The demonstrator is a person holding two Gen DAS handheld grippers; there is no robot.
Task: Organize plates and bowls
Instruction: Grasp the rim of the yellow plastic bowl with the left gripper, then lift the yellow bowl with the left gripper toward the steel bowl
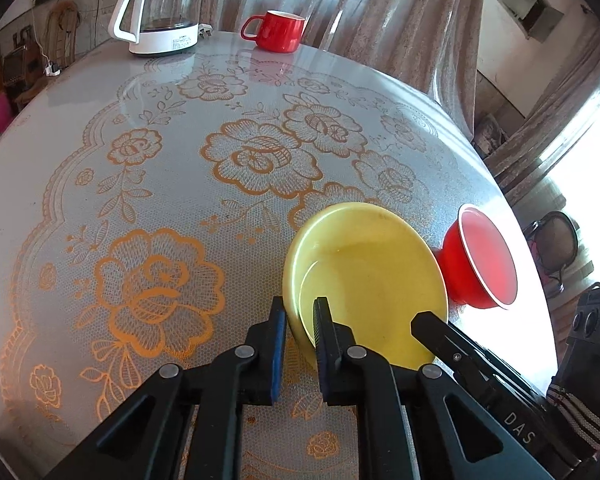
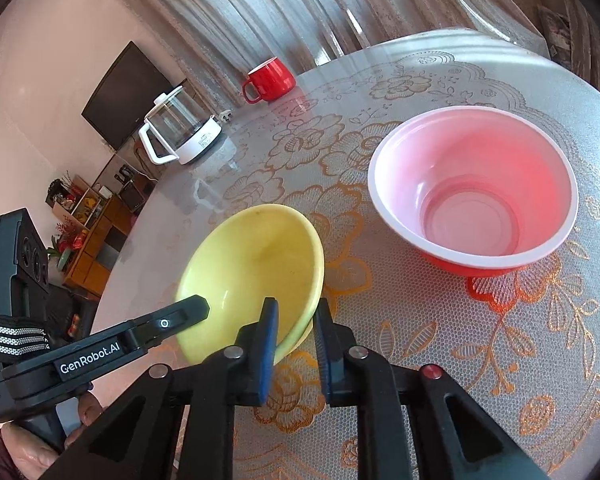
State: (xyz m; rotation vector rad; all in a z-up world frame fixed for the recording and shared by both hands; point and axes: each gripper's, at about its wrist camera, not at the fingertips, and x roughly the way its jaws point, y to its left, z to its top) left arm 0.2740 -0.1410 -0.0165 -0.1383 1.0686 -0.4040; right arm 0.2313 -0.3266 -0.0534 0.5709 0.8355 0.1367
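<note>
Yellow plate [image 1: 364, 276] sits tilted beside the red bowl [image 2: 476, 196] on the table [image 1: 140, 140] — both grippers, left [image 1: 300, 320] and right [image 2: 296, 320], pinch its rim. Nothing looks stacked yet — the 2 dishes remain apart, so most of the organizing is left.

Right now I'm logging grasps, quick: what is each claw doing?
Left claw: closed on the near rim of the yellow bowl.
Right claw: closed on the same bowl's rim, other side.

Round table [image 1: 100, 184] under floral lace cover, red bowl [image 2: 474, 192], red mug [image 1: 278, 30], glass kettle [image 1: 166, 8] on it
</note>
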